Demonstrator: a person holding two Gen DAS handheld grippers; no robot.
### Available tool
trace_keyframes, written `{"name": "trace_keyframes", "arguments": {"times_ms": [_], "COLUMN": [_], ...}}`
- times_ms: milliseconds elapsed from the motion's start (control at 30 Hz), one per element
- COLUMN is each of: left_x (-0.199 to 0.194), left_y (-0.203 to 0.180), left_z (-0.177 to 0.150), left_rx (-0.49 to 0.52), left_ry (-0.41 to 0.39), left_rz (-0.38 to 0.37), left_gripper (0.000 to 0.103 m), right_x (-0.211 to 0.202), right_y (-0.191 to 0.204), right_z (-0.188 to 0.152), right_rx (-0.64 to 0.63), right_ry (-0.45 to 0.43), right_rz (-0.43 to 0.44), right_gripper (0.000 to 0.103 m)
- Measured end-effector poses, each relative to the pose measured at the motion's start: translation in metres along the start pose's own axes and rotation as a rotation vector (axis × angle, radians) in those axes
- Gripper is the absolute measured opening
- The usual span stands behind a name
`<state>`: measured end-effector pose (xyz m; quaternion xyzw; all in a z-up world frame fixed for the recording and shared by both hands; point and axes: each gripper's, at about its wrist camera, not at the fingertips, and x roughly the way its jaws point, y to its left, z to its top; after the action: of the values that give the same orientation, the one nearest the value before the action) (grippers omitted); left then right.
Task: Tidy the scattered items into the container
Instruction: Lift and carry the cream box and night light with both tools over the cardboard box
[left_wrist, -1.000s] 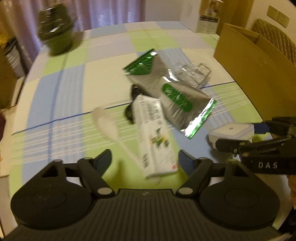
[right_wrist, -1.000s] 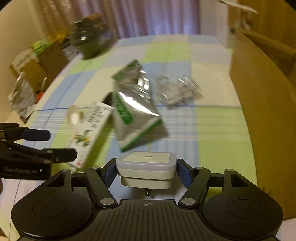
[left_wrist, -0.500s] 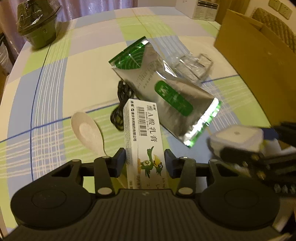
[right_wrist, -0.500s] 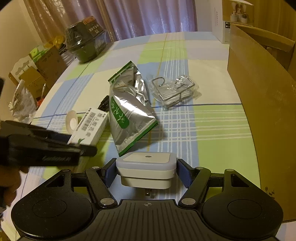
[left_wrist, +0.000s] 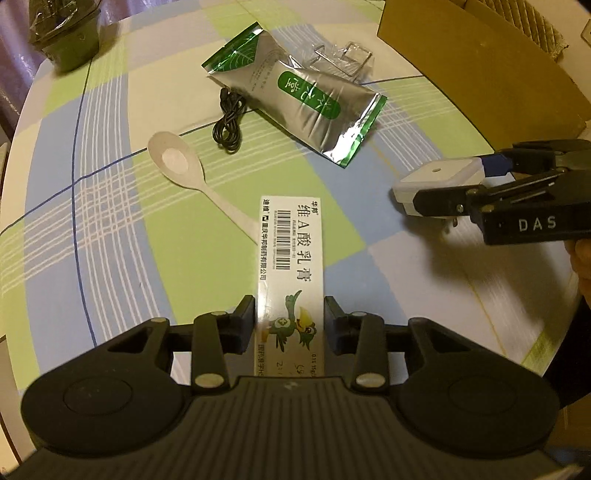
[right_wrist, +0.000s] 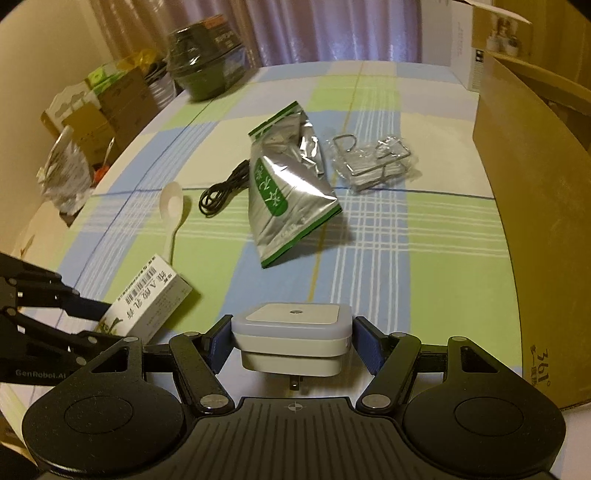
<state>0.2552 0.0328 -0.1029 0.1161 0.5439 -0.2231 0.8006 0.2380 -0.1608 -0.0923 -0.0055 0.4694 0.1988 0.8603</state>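
Left gripper (left_wrist: 290, 325) pinched a light, stiff carton (left_wrist: 290, 273) sidewise; right gripper (right_wrist: 291, 341) clamped the rigid plug (right_wrist: 291, 332); box (right_wrist: 532, 206) at three o'clock.

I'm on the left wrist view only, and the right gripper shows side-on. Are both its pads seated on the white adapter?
Observer: Yes. In the right wrist view the right gripper has a blue pad flat on each side of the white adapter, centred.
Operator: Good. My left gripper has the carton. What's glinting behind the foil pouch?
Observer: A wire rack wrapped in clear plastic, lying beside the pouch.
Operator: Any marking on the cardboard box?
Observer: "361°" is printed near its lower near corner.
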Motion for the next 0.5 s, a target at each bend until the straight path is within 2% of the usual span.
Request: {"name": "trace_keyframes", "arguments": {"times_ms": [167,367,500], "left_x": [0.005,0.01,0.008], "left_y": [0.001,-0.005,-0.002], "left_z": [0.004,0.003,0.0], "left_rx": [-0.023,0.008,-0.023], "left_ry": [-0.01,-0.016,-0.021], "left_rz": [0.014,0.04,0.035], "left_gripper": [0.038,0.033,0.033], "right_x": [0.003,0.01,0.012], "right_y": [0.005,0.009,0.008], "right_z": [-0.001,-0.005,-0.005], "right_rx": [-0.036,-0.061,-0.057], "right_ry": [-0.011,0.017,0.024], "right_rz": [-0.01,-0.015,-0.02], "right_gripper": [0.071,0.071,0.071]}}
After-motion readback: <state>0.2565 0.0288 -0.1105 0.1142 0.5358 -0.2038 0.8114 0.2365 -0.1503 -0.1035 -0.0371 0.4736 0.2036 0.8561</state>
